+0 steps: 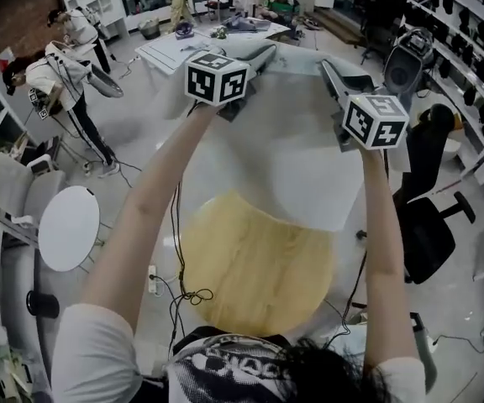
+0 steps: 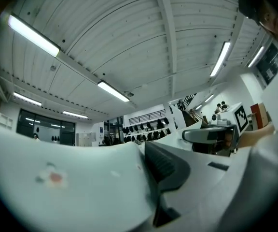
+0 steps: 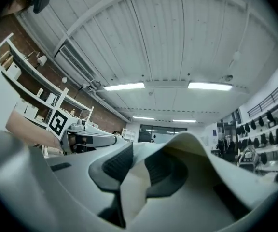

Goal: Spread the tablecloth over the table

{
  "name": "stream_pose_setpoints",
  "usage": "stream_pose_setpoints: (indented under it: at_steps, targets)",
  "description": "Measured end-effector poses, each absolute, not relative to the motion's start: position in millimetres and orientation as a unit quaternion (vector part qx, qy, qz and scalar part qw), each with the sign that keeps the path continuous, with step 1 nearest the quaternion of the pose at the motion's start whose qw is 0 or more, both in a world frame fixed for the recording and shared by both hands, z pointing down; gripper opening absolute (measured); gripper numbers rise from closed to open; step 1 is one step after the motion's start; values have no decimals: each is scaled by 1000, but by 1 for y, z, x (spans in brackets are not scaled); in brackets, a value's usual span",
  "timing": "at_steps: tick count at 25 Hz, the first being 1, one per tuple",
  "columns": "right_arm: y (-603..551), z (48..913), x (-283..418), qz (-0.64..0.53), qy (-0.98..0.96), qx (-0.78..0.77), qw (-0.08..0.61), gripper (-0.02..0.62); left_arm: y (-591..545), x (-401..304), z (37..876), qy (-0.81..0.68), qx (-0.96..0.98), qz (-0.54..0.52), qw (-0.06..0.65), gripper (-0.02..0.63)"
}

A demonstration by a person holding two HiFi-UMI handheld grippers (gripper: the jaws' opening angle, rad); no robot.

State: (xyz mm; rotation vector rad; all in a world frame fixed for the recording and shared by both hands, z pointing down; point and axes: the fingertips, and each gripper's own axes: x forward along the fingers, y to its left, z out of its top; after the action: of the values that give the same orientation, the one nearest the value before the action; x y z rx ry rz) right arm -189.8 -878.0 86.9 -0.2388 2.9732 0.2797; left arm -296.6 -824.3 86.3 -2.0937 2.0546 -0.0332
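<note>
Over the far half of the round pale wooden table (image 1: 255, 267) the pale grey fabric tablecloth (image 1: 292, 158) hangs stretched between our two tools, its near hem crossing the middle of the tabletop and the near half of the wood bare. Our left gripper (image 1: 263, 55) is clamped on the cloth's far edge at the left. Our right gripper (image 1: 330, 70) is clamped on a fold of the same edge at the right, the cloth squeezed between its dark ribbed pads (image 3: 122, 166). We judge the main risk to be a slip. In the left gripper view the cloth hides all but one pad (image 2: 164, 167), so that hold looks the shallower, and a sharp flick could pull the corner free and drop that side. Uneven pulling would lay the cloth skewed or drag the near hem off the wood, and with both arms held high it could billow and land creased. Room looks good beyond the table. The small round white side table (image 1: 68, 225) stands near at the left, the black office chair (image 1: 427, 225) just beside the table at the right, and black cables (image 1: 183, 292) trail on the floor by the left rim, where we could trip. People (image 1: 57, 82) stand well apart at the far left.
</note>
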Motion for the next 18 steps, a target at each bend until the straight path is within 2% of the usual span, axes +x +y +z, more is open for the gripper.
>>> stream_pose_setpoints:
  at_steps: [7,18]
  targets:
    - [-870,82,-230,124,987,-36,96,78,-809,-333,82,723,-681,13,118,69]
    - [-838,211,-236,17,999,13,38,78,-769,-335,210,751,-659,-21,31,74]
